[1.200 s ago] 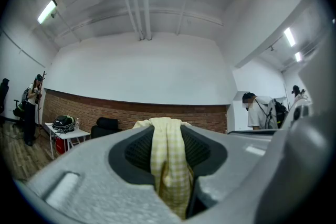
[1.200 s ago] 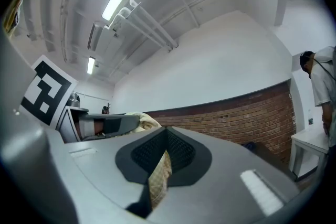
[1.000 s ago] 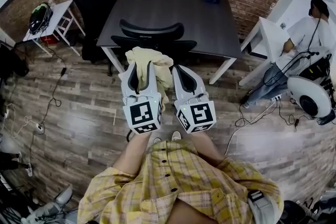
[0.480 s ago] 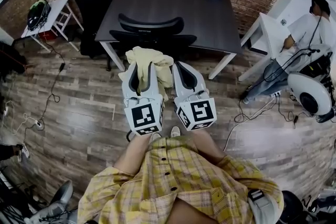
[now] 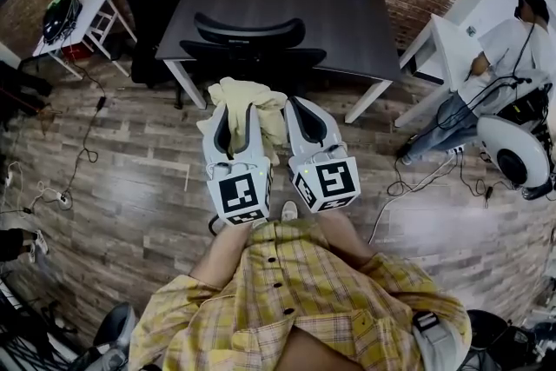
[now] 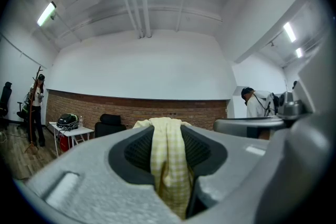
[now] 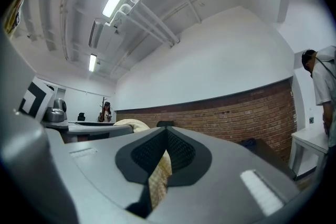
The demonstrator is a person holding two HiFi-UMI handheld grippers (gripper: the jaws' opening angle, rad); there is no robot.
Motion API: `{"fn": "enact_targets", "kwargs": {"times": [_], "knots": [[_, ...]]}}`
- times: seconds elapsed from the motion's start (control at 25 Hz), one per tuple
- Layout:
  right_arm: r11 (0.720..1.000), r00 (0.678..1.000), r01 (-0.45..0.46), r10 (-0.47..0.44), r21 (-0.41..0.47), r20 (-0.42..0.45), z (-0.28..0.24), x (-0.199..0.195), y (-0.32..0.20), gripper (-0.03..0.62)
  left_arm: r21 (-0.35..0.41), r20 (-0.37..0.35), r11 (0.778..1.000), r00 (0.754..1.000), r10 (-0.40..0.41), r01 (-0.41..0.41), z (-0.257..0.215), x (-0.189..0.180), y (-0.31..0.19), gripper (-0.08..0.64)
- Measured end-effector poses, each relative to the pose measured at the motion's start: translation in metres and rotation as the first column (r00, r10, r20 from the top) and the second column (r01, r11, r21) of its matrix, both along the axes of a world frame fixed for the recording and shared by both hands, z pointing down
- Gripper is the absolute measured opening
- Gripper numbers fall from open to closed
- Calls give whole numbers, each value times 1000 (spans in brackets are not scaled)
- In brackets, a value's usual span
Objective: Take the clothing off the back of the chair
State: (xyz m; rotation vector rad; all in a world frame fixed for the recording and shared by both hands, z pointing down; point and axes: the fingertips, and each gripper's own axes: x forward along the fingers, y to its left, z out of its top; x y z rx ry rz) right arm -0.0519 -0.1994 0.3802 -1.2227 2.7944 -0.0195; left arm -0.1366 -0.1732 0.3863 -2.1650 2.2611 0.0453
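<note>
Left gripper [image 5: 233, 110] jaws are part closed and clamped on a fold of pale yellow checked clothing [image 5: 254, 96]; the cloth runs up between the pads and over the tips. Right gripper [image 5: 296, 107] sits just beside it, jaws nearly together, pinching a strip of the same clothing. The garment is bunched at both grippers' tips. Black chair [image 5: 252, 43] stands beyond the tips, at the dark table [image 5: 347, 22].

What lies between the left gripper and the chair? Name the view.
The pale yellow garment, clamped in the left gripper, bunches before the chair; the head view shows it.
</note>
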Motion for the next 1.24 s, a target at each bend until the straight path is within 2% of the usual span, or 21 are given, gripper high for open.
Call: {"fn": "enact_targets", "kwargs": {"times": [0.32,1.24], "knots": [[1000,1000,8,-8,-1,-24,4,-2,4,5,-6,-3,1000,1000,-1,1,2,-1,4,149],[1000,1000,6,-6,7,-24,1,4,4,5,2,6,1000,1000,-2,2,1,6,6,149]]}}
